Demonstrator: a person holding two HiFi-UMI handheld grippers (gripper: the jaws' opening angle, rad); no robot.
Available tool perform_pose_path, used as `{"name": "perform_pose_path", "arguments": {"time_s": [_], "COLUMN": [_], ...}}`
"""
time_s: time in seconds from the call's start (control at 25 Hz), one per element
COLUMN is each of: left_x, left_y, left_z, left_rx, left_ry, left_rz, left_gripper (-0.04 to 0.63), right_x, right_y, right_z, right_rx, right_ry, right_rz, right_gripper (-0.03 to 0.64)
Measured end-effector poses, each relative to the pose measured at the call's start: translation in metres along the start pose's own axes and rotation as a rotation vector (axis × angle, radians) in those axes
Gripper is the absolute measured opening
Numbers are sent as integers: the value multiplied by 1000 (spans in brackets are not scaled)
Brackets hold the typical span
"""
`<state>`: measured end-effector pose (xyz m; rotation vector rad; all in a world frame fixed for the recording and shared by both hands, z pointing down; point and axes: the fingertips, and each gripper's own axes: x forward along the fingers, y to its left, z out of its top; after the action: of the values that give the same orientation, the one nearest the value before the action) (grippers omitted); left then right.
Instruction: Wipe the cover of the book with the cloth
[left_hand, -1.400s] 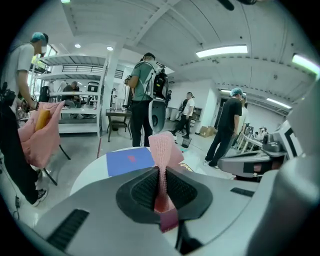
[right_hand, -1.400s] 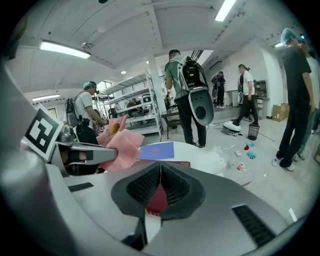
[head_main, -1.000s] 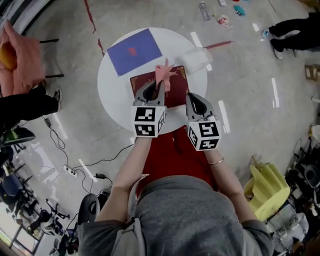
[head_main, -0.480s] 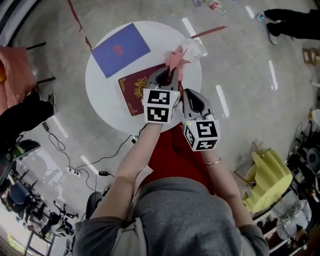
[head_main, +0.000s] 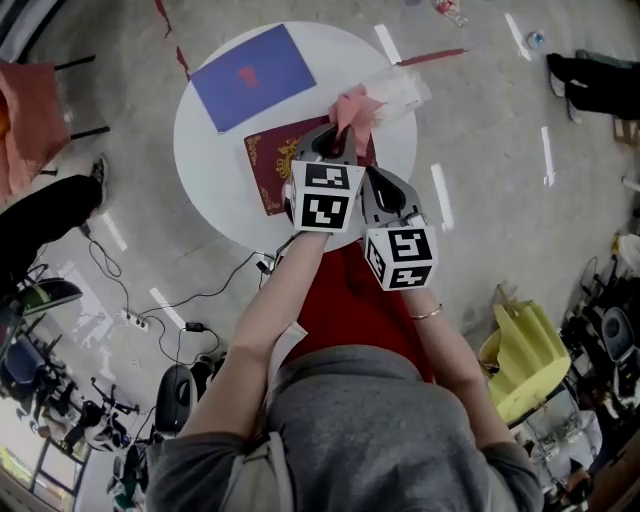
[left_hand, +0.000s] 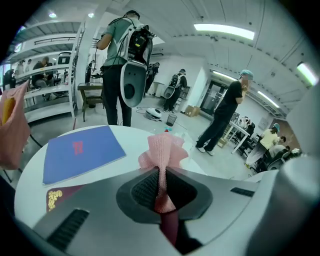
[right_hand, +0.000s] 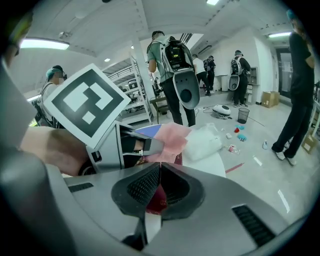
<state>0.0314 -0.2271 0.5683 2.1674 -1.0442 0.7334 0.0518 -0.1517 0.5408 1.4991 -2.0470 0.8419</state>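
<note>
**A:** Nearest first: what are the two tongs doing?

**B:** The right gripper (right_hand: 159, 170) sits just below and right of centre in the head view. Its jaws are pressed together with nothing between them. The left gripper (left_hand: 160, 172), just beside it, is clamped on the pink cloth (left_hand: 162, 150), which bunches out past the tips.

**A:** And the book?

**B:** The maroon book (head_main: 268, 165) lies flat on the round white table (head_main: 215, 150), upper centre of the head view, its right part hidden under the grippers. The cloth hangs over the book's far right corner (whether it touches the cover, I cannot tell).

**A:** Beyond that?

**B:** A blue booklet (head_main: 252, 75) lies at the table's upper left, and a clear plastic bag (head_main: 400, 90) at its upper right, just beside the cloth.
</note>
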Motion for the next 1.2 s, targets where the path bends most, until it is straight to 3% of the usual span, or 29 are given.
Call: {"name": "perform_pose_path", "arguments": {"time_s": [0.6, 1.2], "left_x": [-49, -96], "left_y": [69, 132], "left_z": [-33, -65], "left_rx": [-88, -173], "left_ry": [24, 33], "left_rz": [188, 347], "left_gripper": [35, 35], "right_x": [12, 13], "right_y": [21, 41], "right_z": [1, -1], "right_rx": [-121, -161], "right_ry": [50, 49], "right_rz": [60, 96], "right_gripper": [29, 29]}}
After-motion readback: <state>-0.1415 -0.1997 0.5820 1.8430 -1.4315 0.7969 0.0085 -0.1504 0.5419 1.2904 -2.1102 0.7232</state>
